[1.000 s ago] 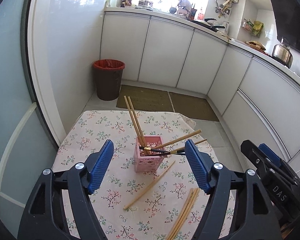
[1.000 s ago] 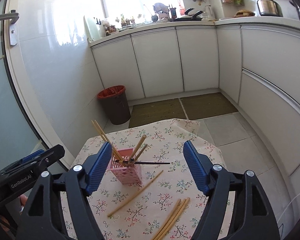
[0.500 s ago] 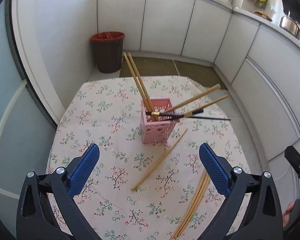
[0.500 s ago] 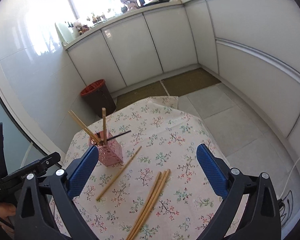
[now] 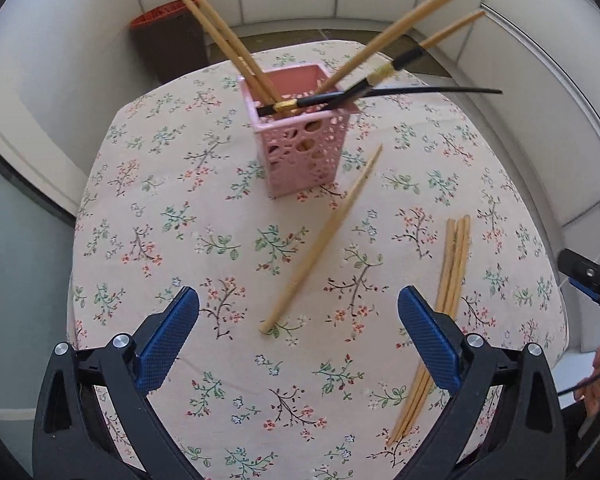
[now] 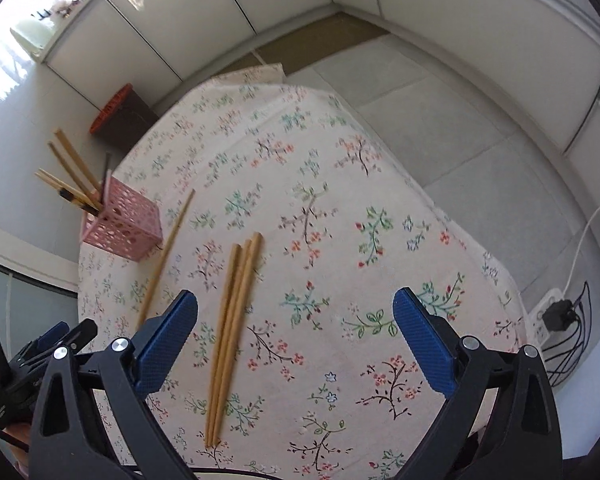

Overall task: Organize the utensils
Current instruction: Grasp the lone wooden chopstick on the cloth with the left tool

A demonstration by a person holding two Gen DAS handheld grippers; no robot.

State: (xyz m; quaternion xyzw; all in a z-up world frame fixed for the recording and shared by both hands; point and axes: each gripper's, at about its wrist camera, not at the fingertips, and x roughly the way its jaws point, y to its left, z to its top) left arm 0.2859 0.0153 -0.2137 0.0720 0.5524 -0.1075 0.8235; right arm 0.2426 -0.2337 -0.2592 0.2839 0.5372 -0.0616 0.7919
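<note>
Four loose chopsticks lay on the floral surface (image 5: 148,208): single chopstick (image 5: 324,236) mid-frame, three-stick bundle (image 6: 234,312) lower centre. Pink holder (image 5: 304,148) stood upper centre, partly filled. Left gripper (image 5: 298,344) and right gripper (image 6: 296,344) gaped wide, empty. Seemingly reaching; next, closing on a stick.

Each tool (image 5: 298,328) is black-framed — blue textured pads (image 5: 167,338), silver screws.

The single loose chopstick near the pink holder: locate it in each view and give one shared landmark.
Left wrist: the single chopstick lies diagonally at centre, running from below the pink holder toward the camera.
Right wrist: it lies left of centre, beside the holder.
Shared landmark: the bundle of three chopsticks.
</note>
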